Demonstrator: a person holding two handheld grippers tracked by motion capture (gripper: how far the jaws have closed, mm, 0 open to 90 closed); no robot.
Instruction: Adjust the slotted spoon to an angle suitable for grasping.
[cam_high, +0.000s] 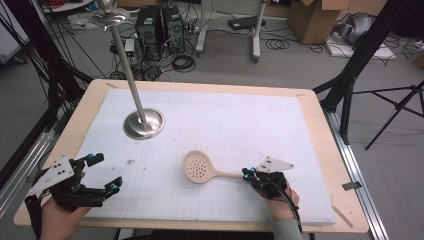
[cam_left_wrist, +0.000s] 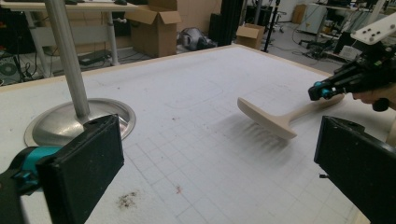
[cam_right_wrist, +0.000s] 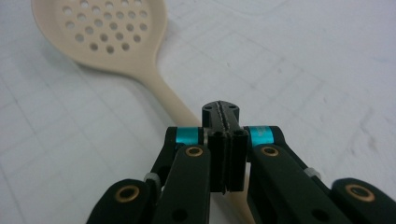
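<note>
The slotted spoon (cam_high: 202, 168) lies low and centre in the high view, bowl slightly raised. We see the right tongs (cam_high: 248, 174) clamped on its handle tip; so far out, it could twist or slip, we judge. The left tongs (cam_high: 107, 173), lower left, stand apart and empty. The metal stand (cam_high: 143, 123) is well clear.

No legible text, label, brand, number or sign is found in any view. The white mat (cam_high: 215, 125) on the bench (cam_high: 90, 100) is marked with a faint printed grid only; no figures are carried by it. The cardboard boxes (cam_left_wrist: 159, 28) on the floor are seen with plain faces; any print is too small to be read.
</note>
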